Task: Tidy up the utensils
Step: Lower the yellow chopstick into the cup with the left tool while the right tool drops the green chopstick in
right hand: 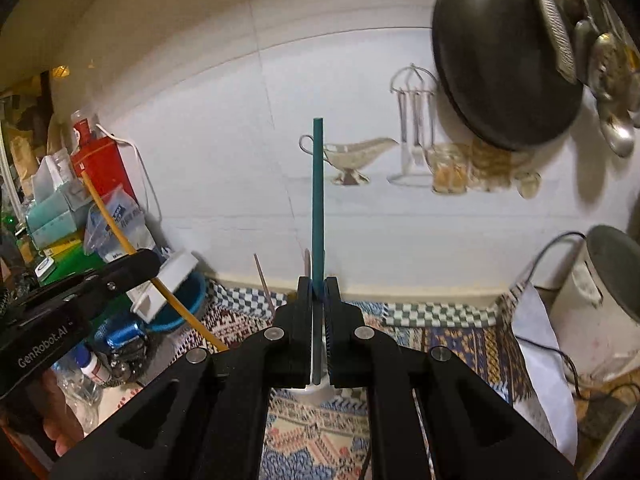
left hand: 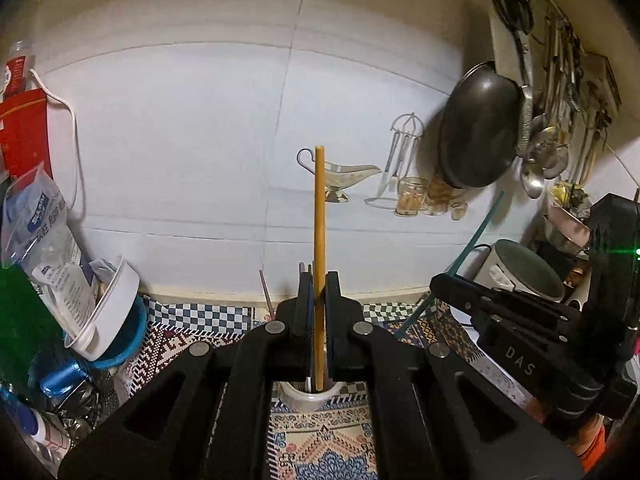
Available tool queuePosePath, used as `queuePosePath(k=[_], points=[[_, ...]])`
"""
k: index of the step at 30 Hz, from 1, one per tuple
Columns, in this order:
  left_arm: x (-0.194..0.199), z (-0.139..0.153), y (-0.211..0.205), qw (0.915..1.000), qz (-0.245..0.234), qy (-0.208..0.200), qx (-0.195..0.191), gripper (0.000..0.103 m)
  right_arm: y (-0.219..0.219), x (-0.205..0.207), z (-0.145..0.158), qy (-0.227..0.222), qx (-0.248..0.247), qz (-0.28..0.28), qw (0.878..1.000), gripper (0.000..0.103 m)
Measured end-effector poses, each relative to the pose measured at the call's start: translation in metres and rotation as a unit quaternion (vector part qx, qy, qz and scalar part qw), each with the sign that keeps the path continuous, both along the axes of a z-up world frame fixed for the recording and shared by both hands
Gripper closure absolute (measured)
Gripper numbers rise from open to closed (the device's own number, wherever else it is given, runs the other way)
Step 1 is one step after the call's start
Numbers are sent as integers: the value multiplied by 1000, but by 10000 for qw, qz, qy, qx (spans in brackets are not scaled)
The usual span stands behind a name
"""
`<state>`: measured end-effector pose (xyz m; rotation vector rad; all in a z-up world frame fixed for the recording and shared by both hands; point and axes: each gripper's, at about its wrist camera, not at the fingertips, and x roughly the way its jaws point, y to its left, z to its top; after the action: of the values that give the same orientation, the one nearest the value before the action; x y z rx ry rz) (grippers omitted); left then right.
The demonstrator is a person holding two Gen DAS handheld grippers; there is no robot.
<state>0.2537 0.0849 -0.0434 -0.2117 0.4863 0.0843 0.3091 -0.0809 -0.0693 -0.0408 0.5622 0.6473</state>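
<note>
So over at 9 o'clock there's the usual counter clutter, a blue bowl [right hand: 192, 300] with a white tub [left hand: 108, 308] leaning in it. Left gripper [left hand: 319, 292] is clamped tight on a yellow chopstick [left hand: 319, 208], which stands straight up toward 12 with its bottom end right over a white cup [left hand: 310, 398] at 6 o'clock. Right gripper [right hand: 319, 292] is pinched shut on a teal chopstick [right hand: 318, 200], same upright pose, same cup [right hand: 316, 393] just below. A couple more sticks [left hand: 267, 296] poke up behind the fingers. Black wok [right hand: 504, 64] hangs at 2 o'clock.

Looks to me like both sticks are either coming out of or heading into that cup. My tip: keep both vertical so neither one snags the rim or tips the cup, and keep the two hands apart so the sticks don't cross.
</note>
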Motion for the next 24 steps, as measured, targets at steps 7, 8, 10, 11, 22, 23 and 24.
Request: queuePosePath(k=[7,8,10,11,22,23,24], points=[[38,-28,7,9994,-30,347,-61,100,23,29,-26,263,-99,227,9993,98],[43,-33,8,9991,-37,422,-81,100,26,33,-31,324,-130,248,9991,98],[53,-46,11,9982,-45,588,-138,100,30,42,-44,476,-203,278,9983,98],[58,-54,12,9975,-43,681,-184,100,32,45,-50,543,-242,289,9978,98],[84,-114,25,9871,104,1447,-678,100,42,66,-103,1199,-586,408,9902,98],[85,-117,25,9865,126,1484,-681,100,43,67,-105,1229,-605,424,9897,97],[85,-117,25,9863,158,1504,-660,100,43,68,-106,1249,-636,433,9892,97]])
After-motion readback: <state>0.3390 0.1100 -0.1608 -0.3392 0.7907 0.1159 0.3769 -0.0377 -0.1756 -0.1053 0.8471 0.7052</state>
